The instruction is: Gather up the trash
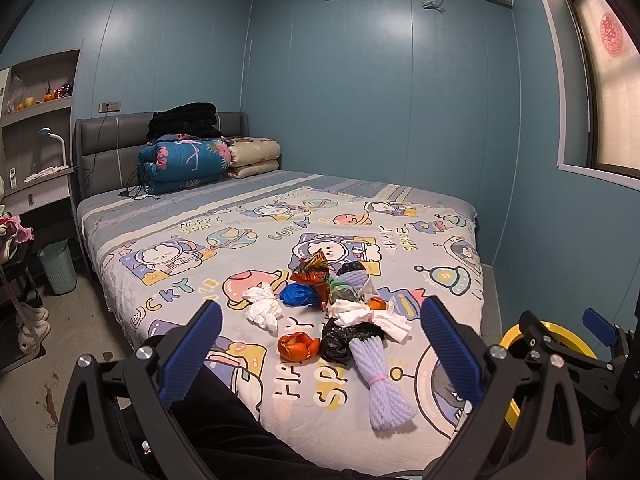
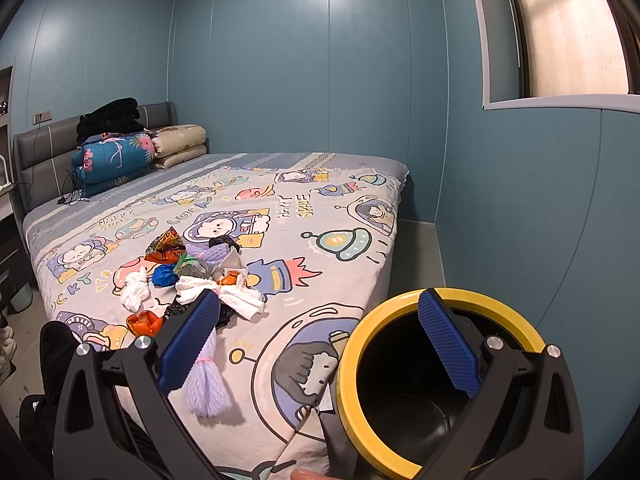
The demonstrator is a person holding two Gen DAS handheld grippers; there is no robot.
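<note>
A heap of trash lies on the bed's cartoon sheet (image 1: 160,248): a purple foam net (image 1: 380,376), orange peel (image 1: 298,346), white tissues (image 1: 262,306), a black bag (image 1: 340,340), a blue bag (image 1: 298,294) and a shiny snack wrapper (image 1: 314,268). My left gripper (image 1: 320,344) is open and empty, held short of the heap. My right gripper (image 2: 320,340) is open and empty, above the bed's near corner and the yellow-rimmed black bin (image 2: 400,392). The net (image 2: 208,388), peel (image 2: 144,322) and tissues (image 2: 134,288) also show in the right wrist view.
A green waste basket (image 1: 60,266) stands on the floor left of the bed. Folded quilts (image 1: 188,160) are stacked by the headboard. Shelves and shoes are at far left. The blue wall (image 2: 520,220) lies right of the bed. My right gripper shows in the left view (image 1: 568,344).
</note>
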